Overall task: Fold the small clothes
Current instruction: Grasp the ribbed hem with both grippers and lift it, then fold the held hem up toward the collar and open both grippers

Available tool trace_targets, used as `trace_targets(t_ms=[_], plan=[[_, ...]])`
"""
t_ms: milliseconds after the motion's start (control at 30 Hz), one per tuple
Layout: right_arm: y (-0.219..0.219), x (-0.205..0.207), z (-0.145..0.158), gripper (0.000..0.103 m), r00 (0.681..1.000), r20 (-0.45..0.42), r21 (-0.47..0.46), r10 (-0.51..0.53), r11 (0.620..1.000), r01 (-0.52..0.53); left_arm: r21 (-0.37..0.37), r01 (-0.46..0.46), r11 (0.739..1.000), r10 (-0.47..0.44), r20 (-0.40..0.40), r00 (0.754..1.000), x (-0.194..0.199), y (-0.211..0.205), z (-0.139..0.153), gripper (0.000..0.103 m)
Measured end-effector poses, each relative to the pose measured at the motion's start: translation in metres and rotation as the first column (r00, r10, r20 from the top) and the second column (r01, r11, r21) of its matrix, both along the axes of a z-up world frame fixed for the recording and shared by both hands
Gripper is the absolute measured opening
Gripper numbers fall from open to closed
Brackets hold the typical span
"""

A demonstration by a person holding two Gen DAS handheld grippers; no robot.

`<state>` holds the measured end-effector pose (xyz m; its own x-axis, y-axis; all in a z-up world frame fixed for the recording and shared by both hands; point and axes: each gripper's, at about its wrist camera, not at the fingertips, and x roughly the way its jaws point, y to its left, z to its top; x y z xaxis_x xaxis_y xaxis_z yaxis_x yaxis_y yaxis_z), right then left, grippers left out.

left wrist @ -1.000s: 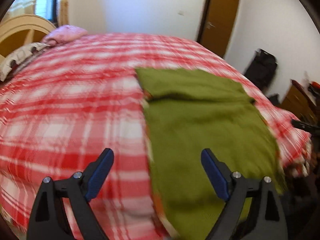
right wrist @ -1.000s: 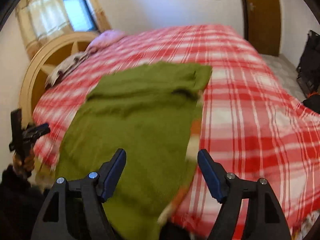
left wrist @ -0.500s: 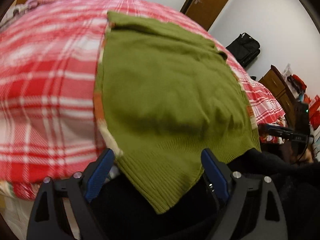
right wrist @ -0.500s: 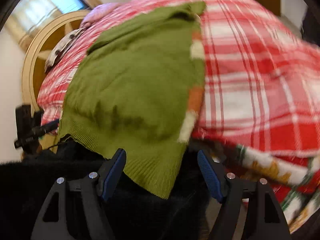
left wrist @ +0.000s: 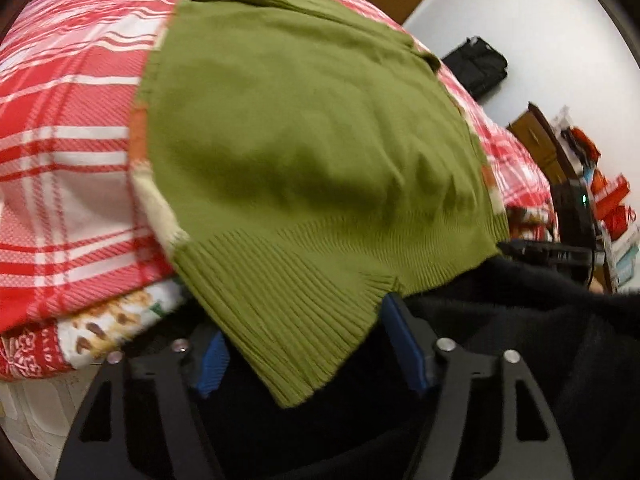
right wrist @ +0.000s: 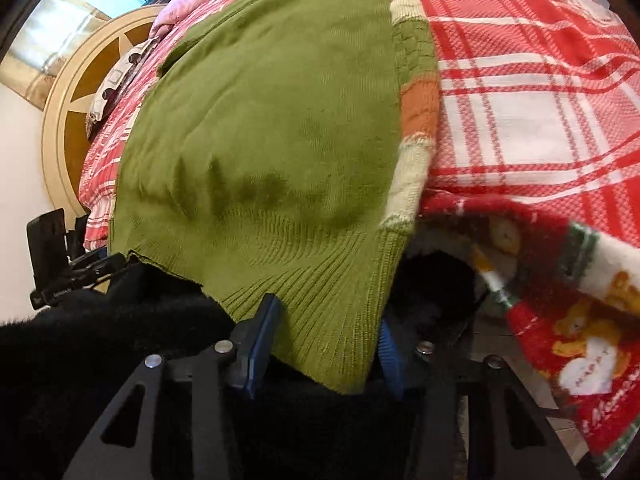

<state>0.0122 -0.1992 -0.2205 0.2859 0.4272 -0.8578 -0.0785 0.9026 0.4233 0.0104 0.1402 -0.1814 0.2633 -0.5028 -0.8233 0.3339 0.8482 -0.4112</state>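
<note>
A green knit sweater (left wrist: 304,128) lies on the red plaid bed, its ribbed hem hanging over the near edge. It also fills the right wrist view (right wrist: 272,120). My left gripper (left wrist: 308,344) is open, its blue pads either side of the hem's left corner, which drapes between them. My right gripper (right wrist: 324,340) is open with the hem's right corner hanging between its pads. Orange and cream stripes show along the sweater's side edges.
The red plaid bedspread (left wrist: 68,120) covers the bed (right wrist: 540,80). A patterned blanket (right wrist: 580,320) hangs below its edge. A headboard (right wrist: 76,92) stands at the far left; a black bag (left wrist: 476,64) and a wooden cabinet (left wrist: 540,140) stand by the wall. Dark clothing (left wrist: 540,340) lies below the grippers.
Both grippers have dropped and moved in to the bed's near edge. The sweater's hem corners, ahead of the fingers before, now hang between the open pads of each gripper.
</note>
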Motion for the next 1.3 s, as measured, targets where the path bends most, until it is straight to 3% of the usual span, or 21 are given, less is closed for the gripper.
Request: trace_targets(t_ms=[33,100,267,367,600,700,833,1000,1100,1200,1300], plan=[[0.001,0.000,-0.001,0.048,1.000,-0.003,0.011,0.001,1.000,-0.001,0.006,0.001,1.000,-0.001,0.008,1.000,-0.001,0.000,0.001,0.065],[0.004,0.001,-0.004,0.033,1.000,-0.012,0.029,0.013,0.999,-0.013,-0.001,-0.008,1.000,0.008,0.003,1.000,0.001,0.003,0.001,0.050],[0.012,0.000,0.002,0.007,0.999,0.013,0.008,0.047,0.999,-0.047,-0.044,-0.023,0.999,0.022,-0.023,0.999,0.002,0.010,-0.001,0.022],[0.004,0.001,0.016,0.006,0.999,0.047,0.075,0.022,0.997,-0.026,-0.018,-0.030,0.999,0.030,0.008,1.000,0.002,0.010,0.008,0.011],[-0.013,0.014,0.066,0.006,0.985,0.170,0.239,-0.036,0.971,-0.006,-0.121,-0.090,0.989,0.102,0.092,0.991,0.014,0.029,0.047,0.009],[-0.014,0.030,0.089,0.006,0.974,0.214,0.310,-0.068,0.951,-0.002,-0.189,-0.127,0.974,0.145,0.087,0.986,0.030,0.037,0.061,0.009],[-0.017,0.061,0.112,0.006,0.959,0.256,0.361,-0.118,0.932,0.018,-0.217,-0.153,0.964,0.180,0.112,0.977,0.060,0.041,0.080,0.009],[-0.028,0.115,0.110,0.006,0.949,0.252,0.386,-0.190,0.919,0.081,-0.179,-0.232,0.956,0.255,0.118,0.960,0.116,0.043,0.084,0.009],[-0.032,0.146,0.098,0.006,0.946,0.234,0.391,-0.223,0.913,0.119,-0.150,-0.273,0.950,0.290,0.105,0.951,0.149,0.041,0.077,0.009],[-0.037,0.174,0.080,0.006,0.944,0.203,0.405,-0.260,0.900,0.161,-0.080,-0.318,0.945,0.326,0.142,0.934,0.175,0.038,0.074,0.009],[-0.039,0.187,0.066,0.006,0.941,0.182,0.372,-0.284,0.906,0.201,-0.059,-0.340,0.938,0.345,0.143,0.928,0.192,0.042,0.071,0.009]])
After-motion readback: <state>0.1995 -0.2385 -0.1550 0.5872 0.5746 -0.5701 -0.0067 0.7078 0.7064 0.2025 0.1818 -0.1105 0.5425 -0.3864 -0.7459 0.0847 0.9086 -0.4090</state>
